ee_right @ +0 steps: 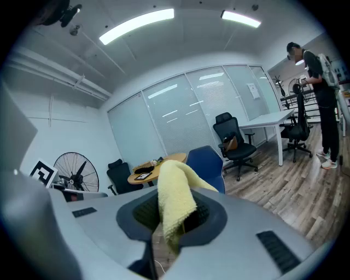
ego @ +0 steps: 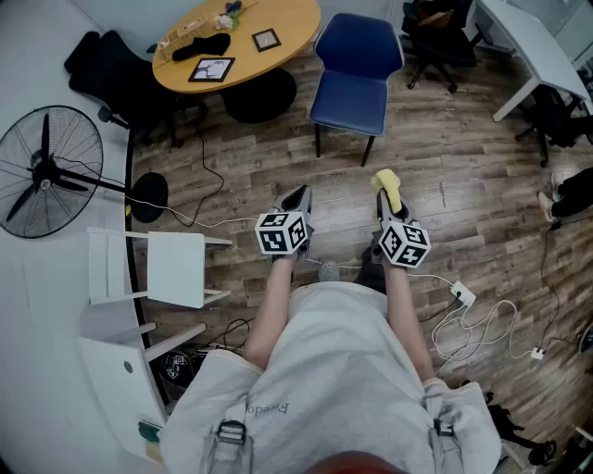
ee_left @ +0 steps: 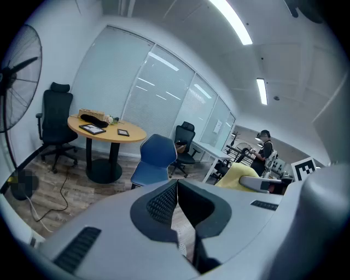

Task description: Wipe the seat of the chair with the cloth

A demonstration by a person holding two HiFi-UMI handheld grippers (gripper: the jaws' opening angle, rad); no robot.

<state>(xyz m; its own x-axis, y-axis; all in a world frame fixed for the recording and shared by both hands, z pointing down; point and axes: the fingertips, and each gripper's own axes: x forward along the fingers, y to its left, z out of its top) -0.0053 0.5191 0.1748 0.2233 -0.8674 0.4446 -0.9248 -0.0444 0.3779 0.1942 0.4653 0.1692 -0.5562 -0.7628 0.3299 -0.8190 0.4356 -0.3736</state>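
We stand on the wooden floor [ego: 463, 176] with a gripper in each hand, both held out ahead of us toward the blue chair [ego: 357, 56].

Our right gripper [ego: 389, 202] is clamped on the yellow cloth [ego: 387, 182]. In the right gripper view the cloth [ee_right: 174, 199] is pinched between the two jaws. Its upper part rises above them and folds over, and a short end hangs below.

Our left gripper [ego: 296, 199] is level with the right one and a little apart from it. It carries nothing: the left gripper view shows its jaws pressed together with only floor behind them.

The chair stands well ahead of both grippers. The cloth is nowhere near its seat [ego: 349, 104], which lies bare and faces us.

Just left of the chair is a round wooden counter [ego: 292, 28] carrying two dark flat frames and a black item. A black office chair [ego: 107, 69] sits at its far left.

On our left a standing fan [ego: 46, 171] is near the wall, and a white chair [ego: 176, 268] is closer to us. To our right a white cable [ego: 477, 319] lies tangled on the floor.
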